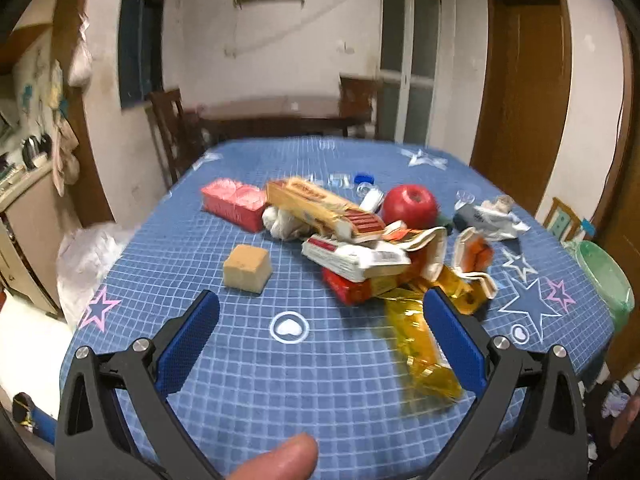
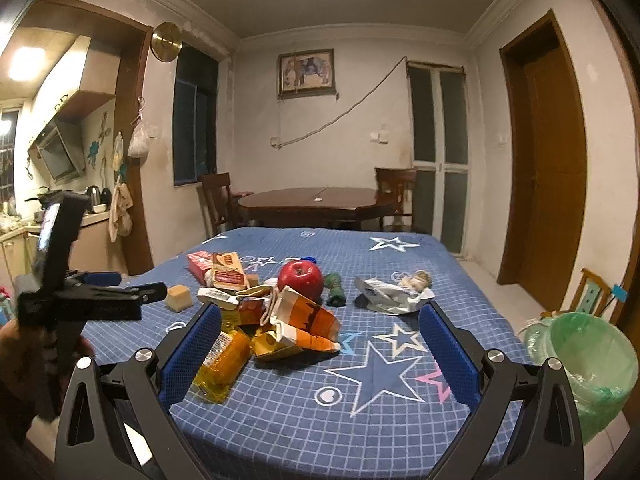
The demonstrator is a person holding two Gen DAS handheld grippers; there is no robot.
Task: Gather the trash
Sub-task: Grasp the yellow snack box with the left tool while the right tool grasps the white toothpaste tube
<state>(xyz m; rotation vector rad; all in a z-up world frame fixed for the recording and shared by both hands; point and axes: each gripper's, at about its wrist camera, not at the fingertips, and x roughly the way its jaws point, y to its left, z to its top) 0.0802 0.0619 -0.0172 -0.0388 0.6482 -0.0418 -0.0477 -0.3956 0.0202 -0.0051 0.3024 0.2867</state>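
both claws (image 1: 320, 312) (image 2: 320, 320) agape above trash pile (image 1: 360, 248)

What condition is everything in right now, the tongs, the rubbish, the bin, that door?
Left tongs: open, holding nothing.
Right tongs: open, holding nothing.
Round red apple: whole, upright on the table.
Orange and white paper carton: torn open, lying flat.
Crinkly yellow plastic wrapper: crumpled, lying on the cloth.
Silver foil packet: ripped open, crumpled.
Bin with green liner: open, beside the table.
Brown wooden door: shut.
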